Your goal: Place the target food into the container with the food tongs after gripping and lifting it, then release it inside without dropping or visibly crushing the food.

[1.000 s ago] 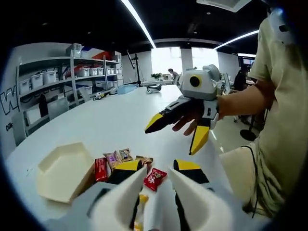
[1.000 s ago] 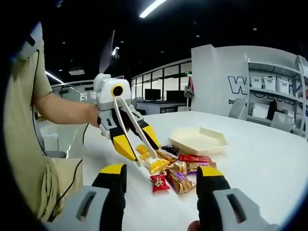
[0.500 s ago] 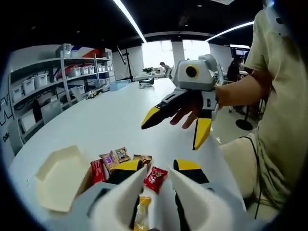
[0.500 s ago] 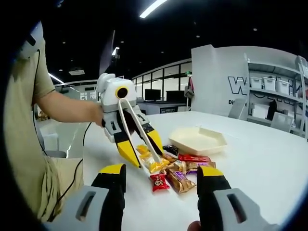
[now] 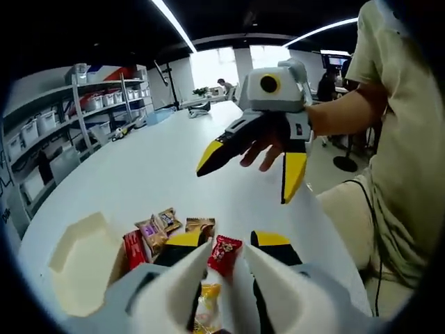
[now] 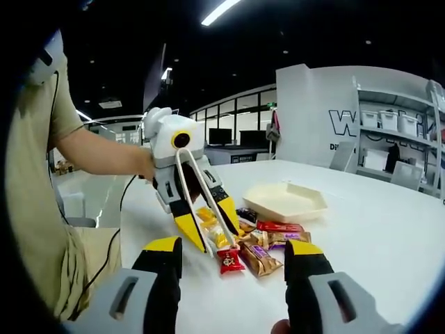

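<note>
Tongs: white food tongs (image 6: pixel 201 198) held in the left gripper (image 6: pixel 205 233); tips slightly apart, straddling a yellow snack packet (image 6: pixel 208 226).
Grip: cannot tell whether the tips clamp it.
Target position: centre of the right gripper view, at the near edge of the snack pile (image 6: pixel 261 243).
Container (image 6: pixel 285 202): cream tray, right of and beyond the pile.
Right gripper (image 5: pixel 247 167): jaws spread, empty, above the white table (image 5: pixel 160 167).
Hidden: packet's lower end behind the tongs.
</note>
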Demonstrator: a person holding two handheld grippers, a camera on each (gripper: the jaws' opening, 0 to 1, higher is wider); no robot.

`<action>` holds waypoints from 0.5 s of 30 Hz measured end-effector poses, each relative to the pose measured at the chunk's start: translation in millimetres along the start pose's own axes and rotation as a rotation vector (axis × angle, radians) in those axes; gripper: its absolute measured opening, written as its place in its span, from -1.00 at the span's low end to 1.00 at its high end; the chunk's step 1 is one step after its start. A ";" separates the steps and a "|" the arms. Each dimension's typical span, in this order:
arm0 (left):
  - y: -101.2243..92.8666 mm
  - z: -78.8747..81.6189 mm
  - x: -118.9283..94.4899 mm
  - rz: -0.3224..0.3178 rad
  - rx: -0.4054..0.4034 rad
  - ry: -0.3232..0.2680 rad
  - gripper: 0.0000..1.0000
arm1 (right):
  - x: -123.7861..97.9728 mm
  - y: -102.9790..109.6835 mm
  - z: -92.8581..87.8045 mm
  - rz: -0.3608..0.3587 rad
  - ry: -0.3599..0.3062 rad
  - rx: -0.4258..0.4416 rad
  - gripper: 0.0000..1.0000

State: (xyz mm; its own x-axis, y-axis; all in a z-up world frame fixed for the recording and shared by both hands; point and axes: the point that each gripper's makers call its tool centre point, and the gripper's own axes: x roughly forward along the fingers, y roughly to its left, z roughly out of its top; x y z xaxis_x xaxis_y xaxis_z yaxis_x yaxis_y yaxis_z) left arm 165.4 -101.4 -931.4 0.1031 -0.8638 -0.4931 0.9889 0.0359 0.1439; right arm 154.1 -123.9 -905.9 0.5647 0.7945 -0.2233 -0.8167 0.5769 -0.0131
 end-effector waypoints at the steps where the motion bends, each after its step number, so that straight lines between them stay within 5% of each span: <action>1: -0.1 -0.9 1.0 -0.003 0.006 0.006 -0.50 | -0.2 -0.1 -0.1 0.000 0.000 0.001 0.15; 15: 2.6 -7.9 11.5 -0.039 0.065 0.069 -0.49 | -2.5 -2.3 -3.2 -0.004 0.004 0.005 0.15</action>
State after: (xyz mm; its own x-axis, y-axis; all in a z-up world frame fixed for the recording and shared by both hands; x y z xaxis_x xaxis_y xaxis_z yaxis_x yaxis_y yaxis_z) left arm 170.0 -107.2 -943.4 0.0743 -0.8275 -0.5566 0.9836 -0.0312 0.1776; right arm 154.2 -127.8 -908.4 0.5678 0.7911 -0.2274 -0.8136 0.5813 -0.0090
